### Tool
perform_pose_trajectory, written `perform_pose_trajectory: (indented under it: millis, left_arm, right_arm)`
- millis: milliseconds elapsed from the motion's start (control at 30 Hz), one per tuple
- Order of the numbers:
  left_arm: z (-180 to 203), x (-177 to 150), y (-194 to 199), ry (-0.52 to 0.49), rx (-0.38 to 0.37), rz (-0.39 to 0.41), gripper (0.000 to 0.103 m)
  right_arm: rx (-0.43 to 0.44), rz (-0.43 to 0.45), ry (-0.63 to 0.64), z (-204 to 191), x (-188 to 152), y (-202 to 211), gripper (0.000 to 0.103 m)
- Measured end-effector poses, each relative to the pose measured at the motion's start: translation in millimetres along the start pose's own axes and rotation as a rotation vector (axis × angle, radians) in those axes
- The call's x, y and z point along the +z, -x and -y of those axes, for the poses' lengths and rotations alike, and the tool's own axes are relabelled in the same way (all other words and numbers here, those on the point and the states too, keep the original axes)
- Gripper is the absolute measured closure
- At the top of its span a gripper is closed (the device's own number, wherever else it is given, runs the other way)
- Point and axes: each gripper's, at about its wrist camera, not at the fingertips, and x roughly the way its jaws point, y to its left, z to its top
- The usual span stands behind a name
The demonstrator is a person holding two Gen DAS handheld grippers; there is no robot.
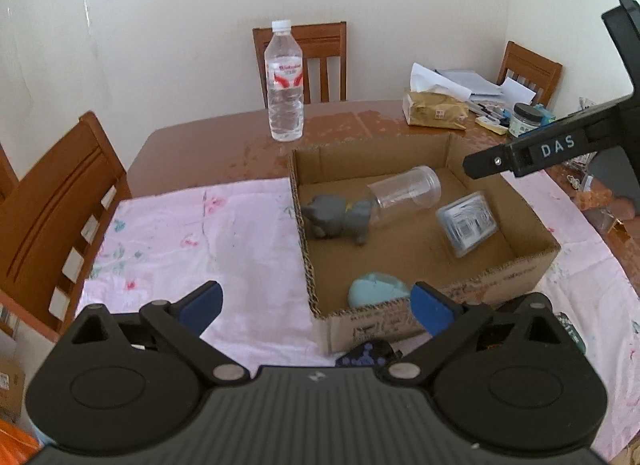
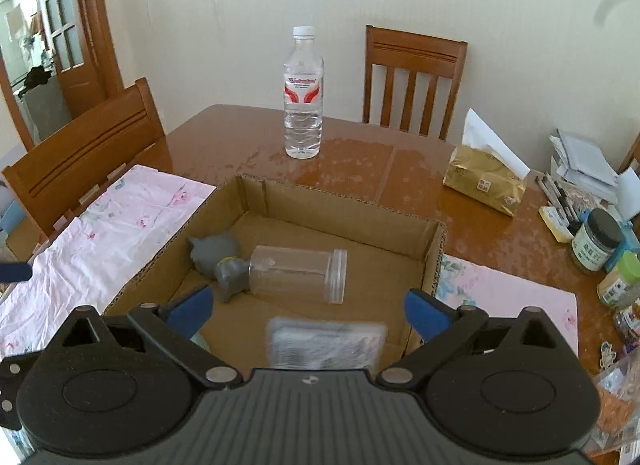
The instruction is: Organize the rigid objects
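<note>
A: Claws both gape empty: left claw [image 1: 316, 307], right claw [image 2: 308, 311]; toy [image 1: 338, 219], jar [image 1: 404, 193], packet [image 1: 466, 223] lie inside our box [image 1: 516, 265].
B: Next, probably, we fetch the bottle [image 1: 285, 81] off the desk [image 1: 224, 145].

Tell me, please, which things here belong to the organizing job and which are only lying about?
Job:
cardboard box
grey toy animal
clear jar
flat plastic pack
light-blue object
water bottle, possibly next

Lying about:
tissue pack
papers
dark-lidded jar
chairs
</note>
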Motion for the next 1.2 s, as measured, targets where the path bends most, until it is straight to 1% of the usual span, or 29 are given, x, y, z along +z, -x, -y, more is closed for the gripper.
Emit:
perform_pose_trajectory:
  millis: [100, 200, 400, 633, 700, 800, 900, 967, 1067, 1133, 1200]
  left_arm:
    - [3, -6, 4, 0.007, 0.004, -0.009, 0.003]
    - [7, -11, 7, 0.012, 0.002, -0.016, 0.003]
    - [14, -22, 15, 0.039, 0.013, -0.027, 0.003]
    - [17, -34, 18, 0.051, 0.004, -0.045, 0.002]
    - [16, -36, 15, 0.040, -0.016, -0.047, 0.002]
    - [15, -36, 8, 0.011, -0.032, -0.052, 0.002]
    - [14, -34, 2, -0.019, -0.031, -0.041, 0.002]
    - [11, -33, -1, -0.028, -0.047, -0.038, 0.002]
    - [7, -33, -7, -0.026, -0.095, -0.047, 0.002]
    - [6, -33, -11, -0.030, -0.109, -0.055, 0.002]
    - [6, -33, -15, -0.038, -0.126, -0.064, 0.002]
  right_arm:
    - [-0.003, -0.003, -0.013, -1, -6, 7, 0.000]
    - [-0.027, -0.003, -0.019, -2, -16, 18, 0.000]
    - [-0.049, -0.023, -0.050, -1, -46, 37, 0.000]
    - [-0.084, -0.107, -0.092, -5, -91, 40, 0.000]
    - [-0.083, -0.135, -0.100, -10, -104, 38, 0.000]
    - [-0.109, -0.191, -0.111, -20, -119, 32, 0.000]
    - [-0.120, -0.238, -0.132, -30, -131, 25, 0.000]
    - [-0.148, -0.266, -0.135, -38, -137, 19, 0.000]
    - [-0.203, -0.305, -0.144, -45, -145, 8, 0.000]
    - [-0.239, -0.330, -0.144, -48, -150, 3, 0.000]
    - [-0.256, -0.345, -0.149, -45, -154, 1, 0.000]
